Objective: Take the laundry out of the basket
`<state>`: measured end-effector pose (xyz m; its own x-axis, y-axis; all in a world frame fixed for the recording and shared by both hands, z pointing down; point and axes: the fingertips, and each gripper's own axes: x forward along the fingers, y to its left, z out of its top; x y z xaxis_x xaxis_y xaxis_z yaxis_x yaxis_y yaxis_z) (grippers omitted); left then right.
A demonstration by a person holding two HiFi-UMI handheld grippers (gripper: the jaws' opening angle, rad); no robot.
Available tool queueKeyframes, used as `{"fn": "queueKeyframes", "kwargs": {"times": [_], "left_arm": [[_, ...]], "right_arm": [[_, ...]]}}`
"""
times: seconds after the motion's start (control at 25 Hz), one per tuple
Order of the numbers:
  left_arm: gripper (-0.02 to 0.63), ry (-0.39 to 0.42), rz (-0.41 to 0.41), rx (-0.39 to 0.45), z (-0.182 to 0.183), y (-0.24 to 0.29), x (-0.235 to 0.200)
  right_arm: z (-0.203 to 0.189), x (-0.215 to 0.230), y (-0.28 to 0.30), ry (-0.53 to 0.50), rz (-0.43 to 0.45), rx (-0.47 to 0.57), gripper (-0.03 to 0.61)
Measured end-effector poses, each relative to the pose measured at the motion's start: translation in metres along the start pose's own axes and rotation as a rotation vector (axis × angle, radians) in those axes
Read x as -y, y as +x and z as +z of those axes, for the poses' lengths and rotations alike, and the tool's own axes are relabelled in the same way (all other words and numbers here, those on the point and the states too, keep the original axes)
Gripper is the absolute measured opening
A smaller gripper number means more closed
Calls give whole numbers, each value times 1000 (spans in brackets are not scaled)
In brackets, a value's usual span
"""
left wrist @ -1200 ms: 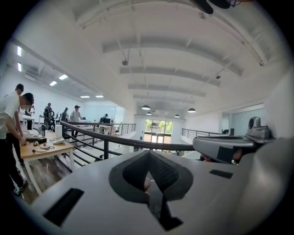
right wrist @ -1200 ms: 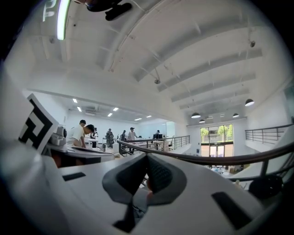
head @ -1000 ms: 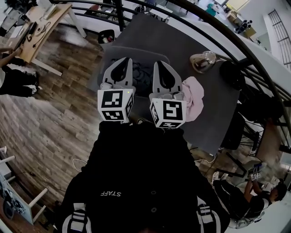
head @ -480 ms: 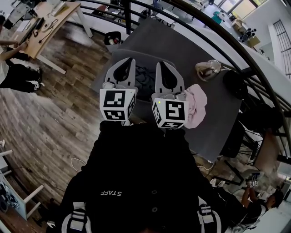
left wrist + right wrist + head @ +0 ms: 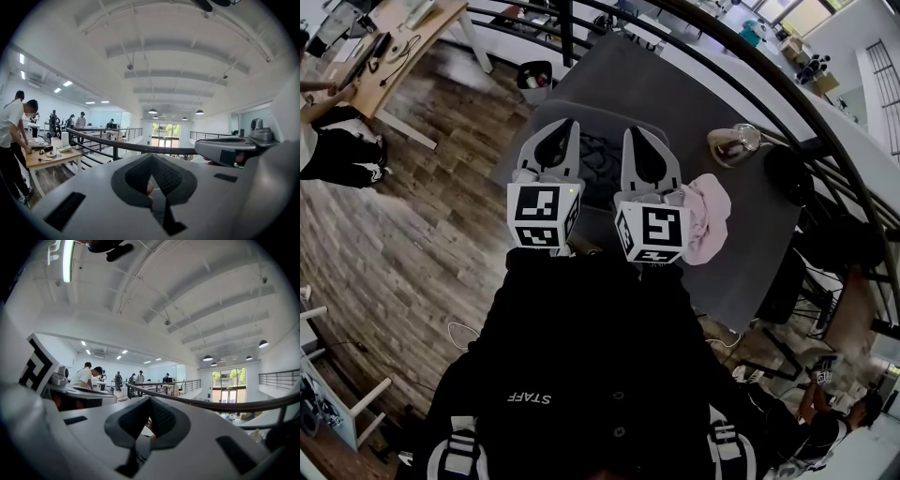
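A dark grey worktop (image 5: 675,84) is seen below and ahead of both tools. A grey basket (image 5: 600,111) is set on it under the tool tips, and dark laundry (image 5: 598,161) is seen inside it, in the gap between the two tools. A pink garment (image 5: 710,217) is laid on the worktop just right of the right tool (image 5: 636,133), clear of its jaws. The left tool (image 5: 565,125) and the right tool are both seen clenched, jaws together, with nothing gripped.
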<state>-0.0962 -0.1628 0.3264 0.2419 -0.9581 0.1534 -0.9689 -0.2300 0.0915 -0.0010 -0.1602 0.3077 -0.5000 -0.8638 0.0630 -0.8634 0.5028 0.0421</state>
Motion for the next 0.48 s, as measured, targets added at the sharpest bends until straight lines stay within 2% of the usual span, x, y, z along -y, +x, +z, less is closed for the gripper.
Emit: {"fn": "queueKeyframes", "kwargs": {"times": [0.2,0.48], "left_arm": [[1,-16,27,-57,-24,3,-17],[2,-66,56,-168,-60,12,-45]], "right_arm": [[-26,7,10,5,13,-69,15],[-76,-1,36,7,96,-220,15]]}}
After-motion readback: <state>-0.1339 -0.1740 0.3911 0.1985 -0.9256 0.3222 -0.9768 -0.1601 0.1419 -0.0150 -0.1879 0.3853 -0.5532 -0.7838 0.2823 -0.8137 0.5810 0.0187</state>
